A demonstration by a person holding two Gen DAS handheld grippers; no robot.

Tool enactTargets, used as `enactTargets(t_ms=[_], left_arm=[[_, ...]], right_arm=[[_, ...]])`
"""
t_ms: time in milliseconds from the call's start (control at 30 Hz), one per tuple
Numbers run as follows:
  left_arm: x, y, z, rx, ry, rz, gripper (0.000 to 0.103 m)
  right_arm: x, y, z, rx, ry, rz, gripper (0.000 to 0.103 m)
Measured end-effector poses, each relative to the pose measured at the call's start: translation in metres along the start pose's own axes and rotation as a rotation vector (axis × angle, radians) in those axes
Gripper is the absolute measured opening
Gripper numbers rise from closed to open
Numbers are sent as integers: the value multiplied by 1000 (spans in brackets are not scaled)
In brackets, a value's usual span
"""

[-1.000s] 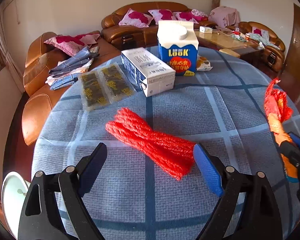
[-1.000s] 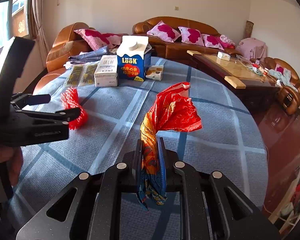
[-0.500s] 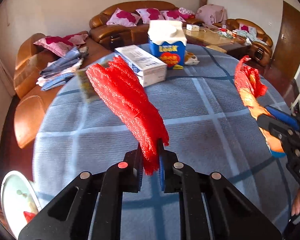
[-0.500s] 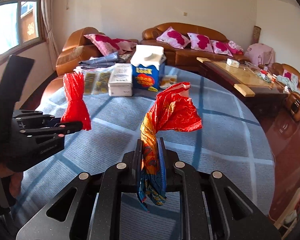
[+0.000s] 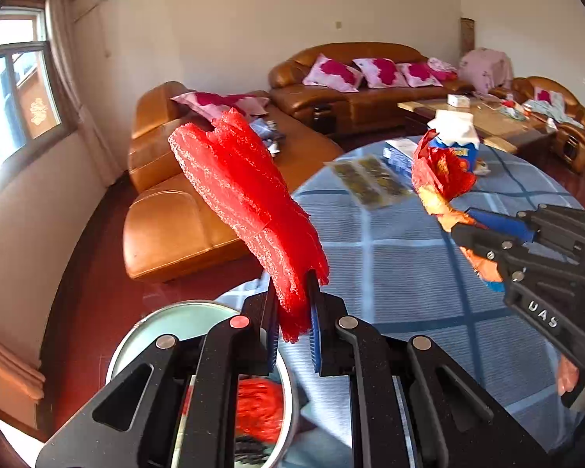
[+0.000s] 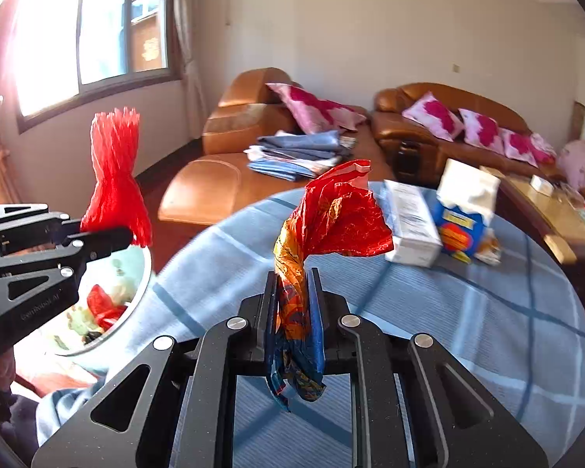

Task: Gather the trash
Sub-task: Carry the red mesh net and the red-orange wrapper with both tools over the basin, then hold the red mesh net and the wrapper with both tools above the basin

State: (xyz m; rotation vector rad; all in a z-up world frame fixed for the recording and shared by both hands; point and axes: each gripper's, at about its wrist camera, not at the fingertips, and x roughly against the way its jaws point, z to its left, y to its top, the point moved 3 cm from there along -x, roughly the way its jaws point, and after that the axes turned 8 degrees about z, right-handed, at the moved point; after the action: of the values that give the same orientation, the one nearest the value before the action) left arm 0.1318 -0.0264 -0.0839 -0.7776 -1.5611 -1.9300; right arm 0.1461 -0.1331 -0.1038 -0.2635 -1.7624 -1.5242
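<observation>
1. Left gripper: jaws were wide a second ago, now clamped on the red foam mesh sleeve, lifted clear of the blue checked tablecloth.
2. Right gripper: unchanged, pinched on the crumpled red-orange foil wrapper.
3. Both pieces are now near the pale round trash bin, just off the tablecloth's edge.
4. Judgement: pickup done; release over bin is next. White boxes and milk carton sit farther across the tablecloth.

Black left gripper, blue pads, silver screws, one red
</observation>
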Motion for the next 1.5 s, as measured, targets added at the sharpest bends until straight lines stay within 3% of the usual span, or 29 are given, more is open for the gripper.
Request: enactTargets(t_ms=[333,633,967,1200,1500], left_arm=[[1,-31,62,72,107,62,12],[4,-54,87,105,182,76,12],[12,-61,92,81,266,65,12],[12,-70,114,112,324,101,12],[12,-77,122,134,332,111,12]], right_arm=[[-19,15,63,87,94,-34,15],[-23,22,101,171,153,-76,15],[-30,22,124,252,185,-100,15],[-35,20,139,294,202,-101,15],[-35,19,141,320,229,-109,15]])
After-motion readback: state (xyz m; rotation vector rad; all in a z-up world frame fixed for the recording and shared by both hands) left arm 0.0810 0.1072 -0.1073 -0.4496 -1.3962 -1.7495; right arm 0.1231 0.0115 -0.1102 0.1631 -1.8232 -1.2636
